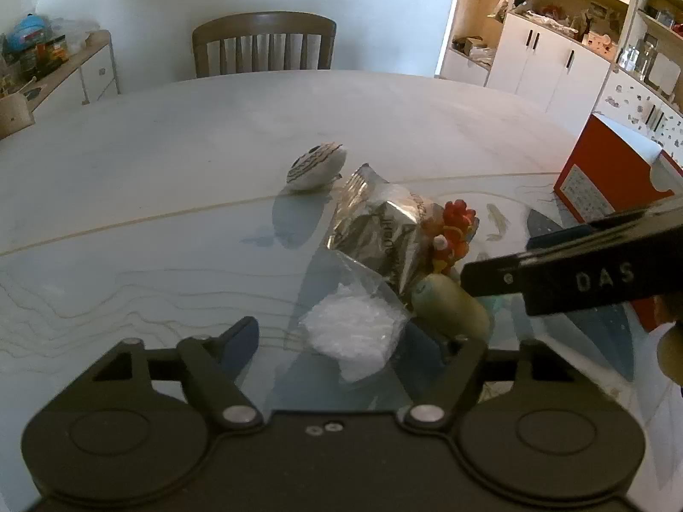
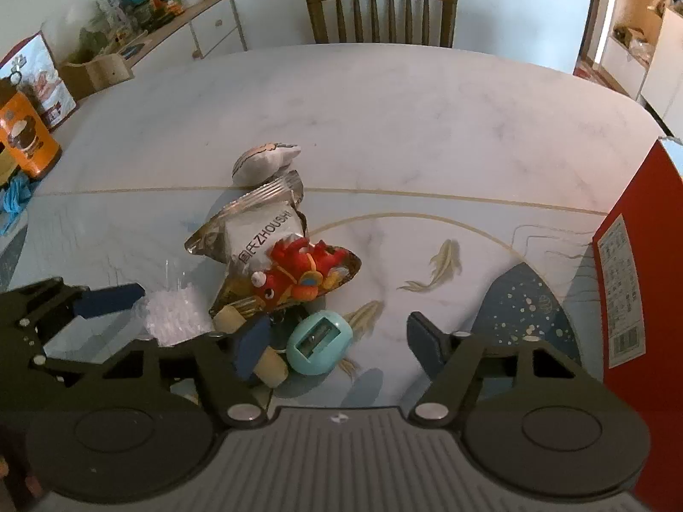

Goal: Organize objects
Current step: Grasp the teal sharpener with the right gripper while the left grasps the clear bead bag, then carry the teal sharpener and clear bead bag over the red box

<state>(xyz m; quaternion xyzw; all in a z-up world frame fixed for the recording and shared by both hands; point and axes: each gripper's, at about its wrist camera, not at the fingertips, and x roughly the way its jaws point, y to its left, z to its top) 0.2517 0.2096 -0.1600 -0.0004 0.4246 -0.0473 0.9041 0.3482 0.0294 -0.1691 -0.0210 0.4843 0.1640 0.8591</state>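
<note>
Both claws are held wide open with nothing gripped: the left claw (image 1: 356, 337) is spread around a clear plastic bag (image 1: 352, 333), the right claw (image 2: 337, 341) around a teal pencil sharpener (image 2: 319, 343). A silver snack packet (image 2: 256, 234), red toy (image 2: 299, 275), cork (image 2: 271, 367) and striped pouch (image 2: 264, 162) are clustered mid-tabletop (image 2: 427, 128); a red box (image 2: 640, 281) is seen at the right edge.

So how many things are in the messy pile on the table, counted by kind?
Toys: 2, the red dragon toy and striped plush
Bags: 2, the silver snack bag and clear plastic bag
Cream cylinders: 1
Teal sharpeners: 1
Total: 6
</note>
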